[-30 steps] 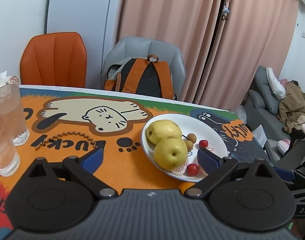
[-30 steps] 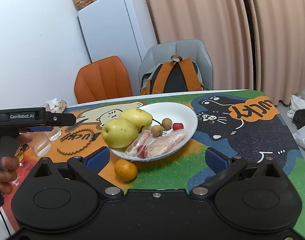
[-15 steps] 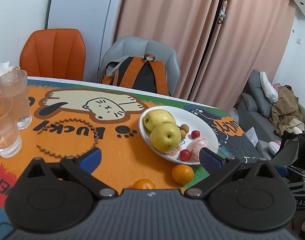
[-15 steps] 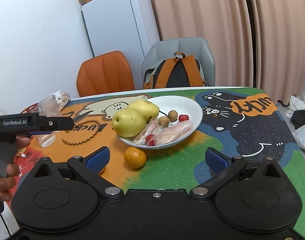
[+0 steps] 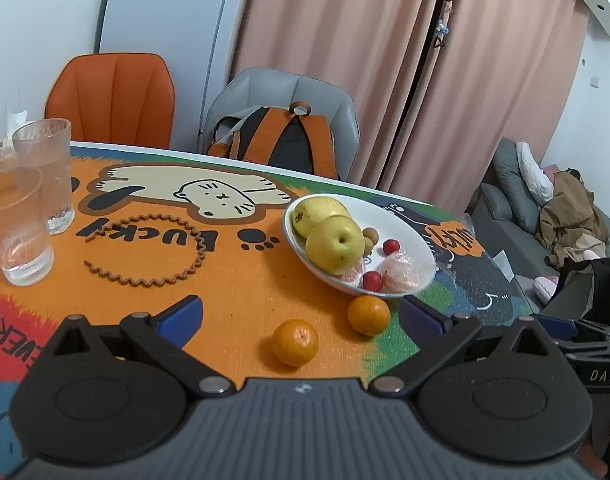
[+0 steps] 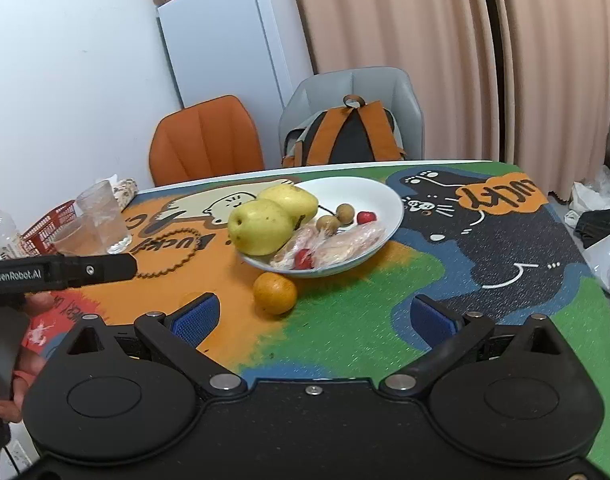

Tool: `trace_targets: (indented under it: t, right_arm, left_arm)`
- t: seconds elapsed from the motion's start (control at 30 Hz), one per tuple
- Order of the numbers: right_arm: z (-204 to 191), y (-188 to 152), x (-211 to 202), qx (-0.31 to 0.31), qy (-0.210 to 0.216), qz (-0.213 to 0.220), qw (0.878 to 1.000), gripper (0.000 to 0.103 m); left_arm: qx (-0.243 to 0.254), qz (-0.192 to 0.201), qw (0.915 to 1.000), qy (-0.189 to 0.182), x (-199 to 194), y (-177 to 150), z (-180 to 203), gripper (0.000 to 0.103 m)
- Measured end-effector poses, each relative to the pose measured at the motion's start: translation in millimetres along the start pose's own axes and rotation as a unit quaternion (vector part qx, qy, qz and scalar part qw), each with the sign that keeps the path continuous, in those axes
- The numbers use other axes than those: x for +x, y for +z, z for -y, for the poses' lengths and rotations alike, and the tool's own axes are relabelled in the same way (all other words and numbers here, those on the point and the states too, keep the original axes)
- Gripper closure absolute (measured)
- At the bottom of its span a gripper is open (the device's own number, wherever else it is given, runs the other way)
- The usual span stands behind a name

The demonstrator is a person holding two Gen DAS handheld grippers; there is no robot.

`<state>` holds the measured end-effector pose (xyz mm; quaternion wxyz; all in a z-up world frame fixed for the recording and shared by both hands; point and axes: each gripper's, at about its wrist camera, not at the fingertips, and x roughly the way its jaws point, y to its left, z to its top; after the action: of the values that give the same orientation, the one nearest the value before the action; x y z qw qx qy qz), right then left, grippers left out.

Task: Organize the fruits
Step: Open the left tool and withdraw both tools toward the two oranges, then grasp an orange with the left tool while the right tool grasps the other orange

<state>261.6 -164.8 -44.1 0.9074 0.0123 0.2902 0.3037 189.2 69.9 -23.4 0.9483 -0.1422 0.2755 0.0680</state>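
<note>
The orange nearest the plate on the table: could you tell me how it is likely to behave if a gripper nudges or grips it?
The orange looks round and lies loose on the flat mat, so a nudge would probably roll it. Its skin appears firm, so it should take a gentle grip.

Both wrist views are evenly and softly lit, probably from overhead indoor lighting, with only faint shadows under the plate (image 5: pixel 421 258) and the oranges (image 5: pixel 295 342) on the surface (image 5: pixel 233 292). Fisheye distortion bows the curtains (image 6: pixel 425 40) and darkens the corners. Focus is fair at centre, though the glasses (image 5: pixel 17 232) and the far sofa (image 5: pixel 517 204) look slightly soft, and the picture is a little grainy.
</note>
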Motion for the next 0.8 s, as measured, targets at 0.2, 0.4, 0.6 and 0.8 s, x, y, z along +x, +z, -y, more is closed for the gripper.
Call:
trace_targets:
  t: [0.2, 0.4, 0.6, 0.8]
  right_arm:
    - [-2.2, -8.9, -2.0, 0.004, 0.002, -0.006, 1.000, 0.000]
    - [-2.7, -20.9, -0.6, 0.008, 0.012, -0.014, 1.000, 0.000]
    - [-3.3, -25.0, 3.2, 0.009, 0.016, -0.014, 1.000, 0.001]
    - [-3.2, -25.8, 10.9, 0.008, 0.023, -0.014, 1.000, 0.001]
  left_arm:
    - [0.003, -0.009, 0.9999, -0.006, -2.8, -15.5, -0.8, 0.000]
    - [0.005, -0.023, 0.9997, 0.005, 1.7, -31.2, -2.3, 0.000]
    - [0.001, -0.031, 0.9995, 0.008, 8.5, -38.5, -5.0, 0.000]
    - [0.001, -0.028, 0.9995, 0.014, 14.8, -39.6, -4.2, 0.002]
